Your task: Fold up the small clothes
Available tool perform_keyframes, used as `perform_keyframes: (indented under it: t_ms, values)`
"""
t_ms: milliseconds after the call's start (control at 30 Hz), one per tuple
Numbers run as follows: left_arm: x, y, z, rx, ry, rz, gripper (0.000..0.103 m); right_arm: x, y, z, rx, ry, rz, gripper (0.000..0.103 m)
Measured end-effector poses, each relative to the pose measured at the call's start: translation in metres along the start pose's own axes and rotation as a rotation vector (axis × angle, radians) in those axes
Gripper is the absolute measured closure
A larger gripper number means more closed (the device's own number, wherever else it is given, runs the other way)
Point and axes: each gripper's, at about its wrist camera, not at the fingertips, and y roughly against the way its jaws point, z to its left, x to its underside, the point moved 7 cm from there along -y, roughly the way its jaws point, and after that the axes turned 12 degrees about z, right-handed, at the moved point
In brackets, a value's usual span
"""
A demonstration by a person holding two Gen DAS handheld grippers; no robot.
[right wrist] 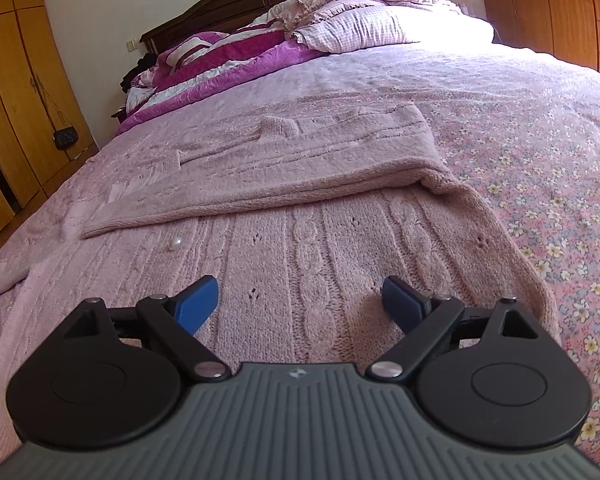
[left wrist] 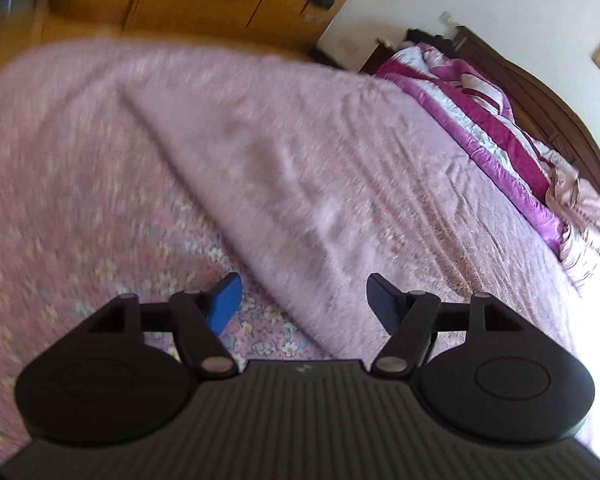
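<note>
- While the pink sweater lies spread on the bed, one part is folded over its middle.
- Left gripper: jaws apart, holding nothing, above the sweater's edge.
- Right gripper: released too, over the cable knit, near the bed's foot.
- A pearl button shows beside the fold.

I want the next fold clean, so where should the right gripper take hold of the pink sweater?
Judging by its pose, grip the pink sweater at its ribbed right edge, coming from the right: that border lies free on the floral bedspread, so open jaws could pinch it.
</note>
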Motion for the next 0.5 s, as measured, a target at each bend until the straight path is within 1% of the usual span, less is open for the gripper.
perform_keyframes:
  t_ms: [33, 133, 200, 300, 400, 433, 500]
  values:
    - [-0.002, -0.002, 0.002, 0.013, 0.01, -0.011, 0.033, 0.0, -0.001, 0.0, 0.004, 0.005, -0.002, 0.01]
    - [-0.008, -0.008, 0.002, 0.039, 0.023, -0.039, 0.028, 0.0, -0.003, 0.002, 0.015, 0.02, -0.005, 0.01]
    - [-0.015, -0.015, 0.0, 0.052, 0.05, -0.056, 0.027, 0.001, -0.005, 0.002, 0.02, 0.029, -0.005, 0.01]
    - [-0.025, -0.024, -0.006, 0.05, 0.054, -0.069, 0.028, 0.001, -0.006, 0.001, 0.025, 0.033, -0.008, 0.01]
    - [-0.028, -0.03, -0.013, 0.018, 0.025, -0.078, 0.028, 0.0, -0.007, 0.001, 0.027, 0.035, -0.011, 0.01]
    - [-0.028, -0.033, -0.017, -0.008, -0.006, -0.074, 0.029, 0.0, -0.007, 0.002, 0.028, 0.035, -0.012, 0.01]
    - [-0.025, -0.034, -0.025, -0.072, -0.102, -0.069, 0.037, 0.0, -0.007, 0.001, 0.027, 0.035, -0.012, 0.01]
